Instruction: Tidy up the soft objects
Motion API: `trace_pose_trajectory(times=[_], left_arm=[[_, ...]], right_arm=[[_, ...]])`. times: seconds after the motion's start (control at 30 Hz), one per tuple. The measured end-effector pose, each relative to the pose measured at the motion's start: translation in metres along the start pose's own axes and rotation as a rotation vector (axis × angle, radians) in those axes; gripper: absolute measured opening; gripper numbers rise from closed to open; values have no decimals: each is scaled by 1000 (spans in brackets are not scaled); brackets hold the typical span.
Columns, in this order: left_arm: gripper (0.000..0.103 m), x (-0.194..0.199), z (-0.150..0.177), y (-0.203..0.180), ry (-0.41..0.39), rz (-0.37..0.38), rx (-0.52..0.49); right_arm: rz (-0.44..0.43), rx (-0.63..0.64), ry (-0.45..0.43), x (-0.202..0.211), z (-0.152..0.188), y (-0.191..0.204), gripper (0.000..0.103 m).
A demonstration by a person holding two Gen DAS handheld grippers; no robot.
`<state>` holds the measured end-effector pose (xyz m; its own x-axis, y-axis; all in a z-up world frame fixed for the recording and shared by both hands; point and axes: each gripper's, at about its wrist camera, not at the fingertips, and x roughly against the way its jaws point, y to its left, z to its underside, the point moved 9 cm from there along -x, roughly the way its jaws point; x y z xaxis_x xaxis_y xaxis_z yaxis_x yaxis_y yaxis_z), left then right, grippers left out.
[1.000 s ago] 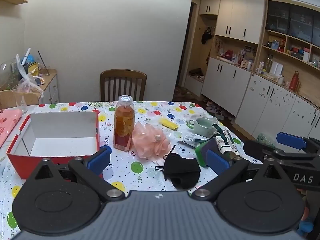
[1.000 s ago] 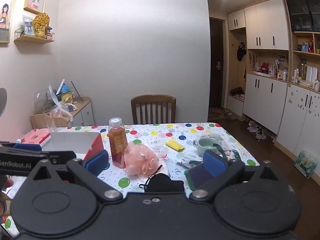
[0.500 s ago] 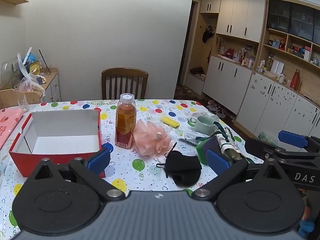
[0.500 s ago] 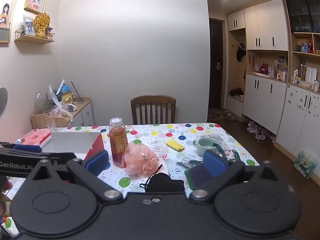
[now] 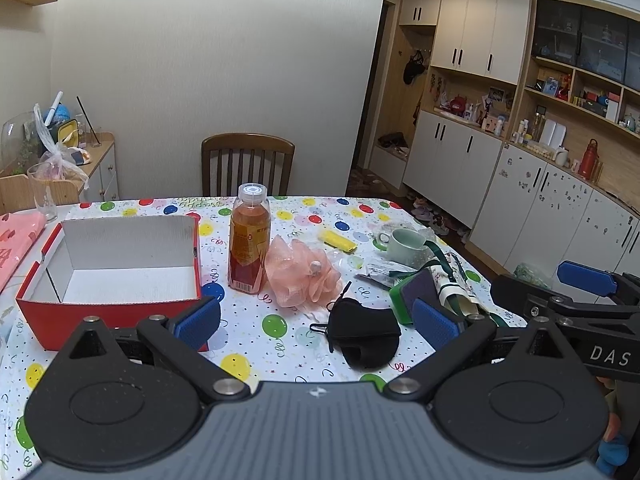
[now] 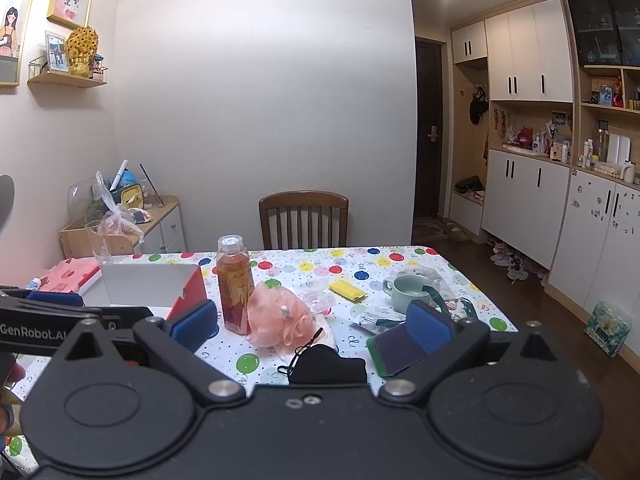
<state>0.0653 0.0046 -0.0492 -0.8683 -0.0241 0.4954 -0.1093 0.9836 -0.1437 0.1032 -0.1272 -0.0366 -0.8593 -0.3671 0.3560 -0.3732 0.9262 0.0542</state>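
Observation:
A pink mesh bath pouf [image 5: 302, 273] [image 6: 280, 314] lies mid-table beside an orange drink bottle [image 5: 248, 238] [image 6: 234, 284]. In front of it rests a black face mask [image 5: 362, 334] [image 6: 326, 364]. A green-backed scrubbing sponge [image 5: 412, 290] [image 6: 396, 348] sits to the right, and a yellow sponge [image 5: 339, 241] [image 6: 347, 290] lies farther back. An empty red cardboard box [image 5: 108, 304] [image 6: 188, 294] stands on the left. My left gripper [image 5: 316, 322] and right gripper [image 6: 312, 326] both hover open above the table's near edge, holding nothing.
A pale green mug [image 5: 408, 242] [image 6: 406, 294], wrappers and a folded umbrella [image 5: 454, 284] crowd the table's right side. A wooden chair [image 5: 248, 164] stands at the far edge. A drinking glass [image 5: 42, 190] and pink cloth [image 5: 16, 236] are at the left. Cabinets [image 5: 532, 204] line the right wall.
My left gripper has tilted or drawn back a little, so the table items sit slightly lower and nearer centre in its view. The right view barely shifts. Both grippers stay open.

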Motion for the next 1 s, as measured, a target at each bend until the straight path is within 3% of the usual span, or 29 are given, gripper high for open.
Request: trace_pose_trajectory(times=[1.0], left_arm=[[103,-3,-7,-6,-4,33,-20]], right_arm=[[50,3,-31,6,-1,-4,101]])
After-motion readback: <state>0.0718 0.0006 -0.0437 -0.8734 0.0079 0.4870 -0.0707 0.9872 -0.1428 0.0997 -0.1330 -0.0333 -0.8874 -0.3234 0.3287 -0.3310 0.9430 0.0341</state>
